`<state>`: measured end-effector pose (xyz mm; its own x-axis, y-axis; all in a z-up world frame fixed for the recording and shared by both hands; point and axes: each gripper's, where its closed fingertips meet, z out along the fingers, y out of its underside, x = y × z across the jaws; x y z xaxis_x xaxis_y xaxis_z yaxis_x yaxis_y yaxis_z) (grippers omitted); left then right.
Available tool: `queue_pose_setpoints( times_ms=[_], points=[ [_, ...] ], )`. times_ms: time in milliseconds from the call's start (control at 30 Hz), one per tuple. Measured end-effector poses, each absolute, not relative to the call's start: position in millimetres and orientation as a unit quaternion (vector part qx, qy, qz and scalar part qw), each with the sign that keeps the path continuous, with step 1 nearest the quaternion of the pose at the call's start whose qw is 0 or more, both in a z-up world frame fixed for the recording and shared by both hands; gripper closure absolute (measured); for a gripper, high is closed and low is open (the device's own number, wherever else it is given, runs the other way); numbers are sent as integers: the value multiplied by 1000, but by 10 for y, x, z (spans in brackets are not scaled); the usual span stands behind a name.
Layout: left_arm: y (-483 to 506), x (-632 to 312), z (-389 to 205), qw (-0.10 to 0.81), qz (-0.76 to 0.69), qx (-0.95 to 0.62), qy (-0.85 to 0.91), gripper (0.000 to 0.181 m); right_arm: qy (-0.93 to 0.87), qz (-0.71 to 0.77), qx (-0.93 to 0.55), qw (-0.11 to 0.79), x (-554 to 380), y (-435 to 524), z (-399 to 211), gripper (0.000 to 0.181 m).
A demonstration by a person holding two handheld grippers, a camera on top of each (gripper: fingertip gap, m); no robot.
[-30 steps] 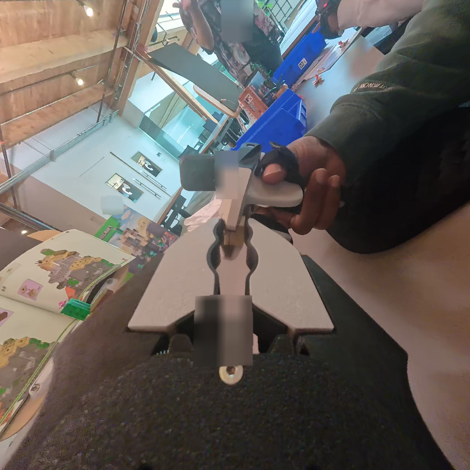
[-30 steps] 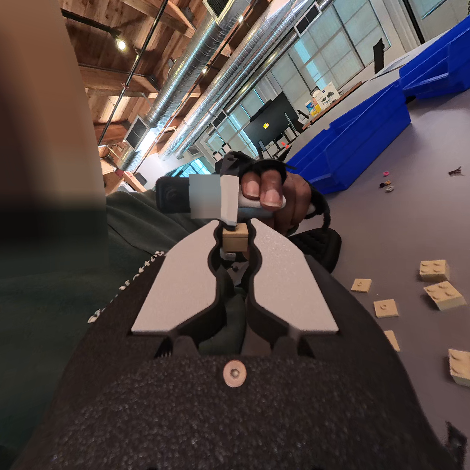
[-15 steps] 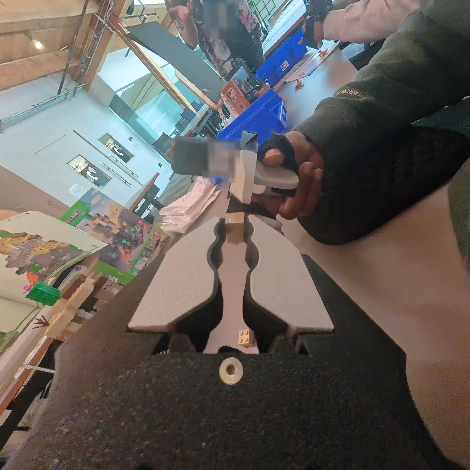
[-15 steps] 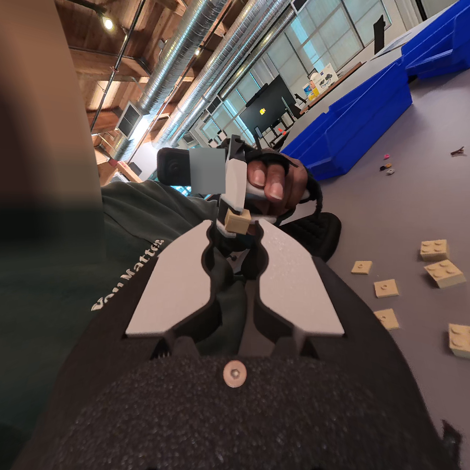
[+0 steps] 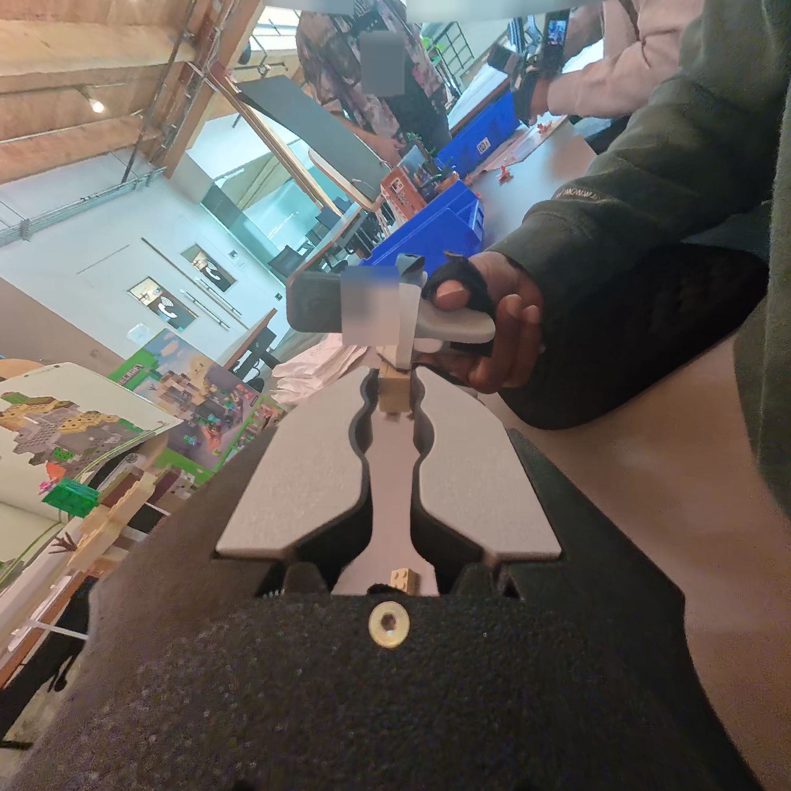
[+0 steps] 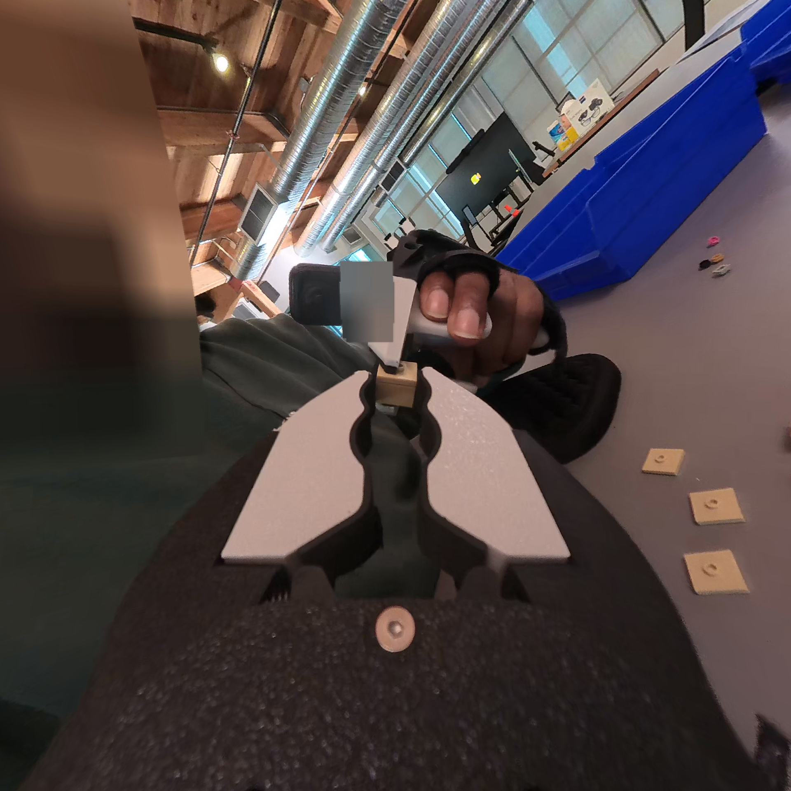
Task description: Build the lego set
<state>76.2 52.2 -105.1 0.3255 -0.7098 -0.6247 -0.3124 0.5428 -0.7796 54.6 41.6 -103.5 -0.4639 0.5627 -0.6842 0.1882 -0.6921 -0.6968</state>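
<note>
In the left wrist view my left gripper (image 5: 393,387) is shut on a small tan brick (image 5: 394,391) at its fingertips. The right gripper faces it, held in a gloved hand (image 5: 492,325), and its white fingertips (image 5: 404,346) touch the top of that brick. In the right wrist view my right gripper (image 6: 394,385) is shut on a tan brick (image 6: 396,384). The left gripper's white fingertip (image 6: 391,349) presses on that brick's top. Both grippers meet tip to tip above the table. I cannot tell whether it is one brick or two joined.
On the left are an open instruction booklet (image 5: 64,419), the set's box (image 5: 205,398), a green brick (image 5: 70,501) and a part-built tan model (image 5: 111,526). A tan brick (image 5: 404,580) lies on the table. Three tan plates (image 6: 715,506) lie on the right. Blue bins (image 6: 642,184) stand behind. My left and right fingertips are right by each other.
Half a second ago my right jaws stood wider and the tan brick sat tilted; now they are closed on it and it sits square. Both views have swung slightly.
</note>
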Motion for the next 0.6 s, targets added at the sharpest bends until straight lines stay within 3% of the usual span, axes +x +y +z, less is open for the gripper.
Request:
queue_pose_setpoints(
  times_ms=[167,600],
  points=[
    [534,735,-1039,681,-145,-461,550,160,-364,774,-506,110,535,408,-1050,164],
    [458,741,-1148,647,-96,-448,610,167,-373,768,-518,61,571,334,-1109,165]
  ],
)
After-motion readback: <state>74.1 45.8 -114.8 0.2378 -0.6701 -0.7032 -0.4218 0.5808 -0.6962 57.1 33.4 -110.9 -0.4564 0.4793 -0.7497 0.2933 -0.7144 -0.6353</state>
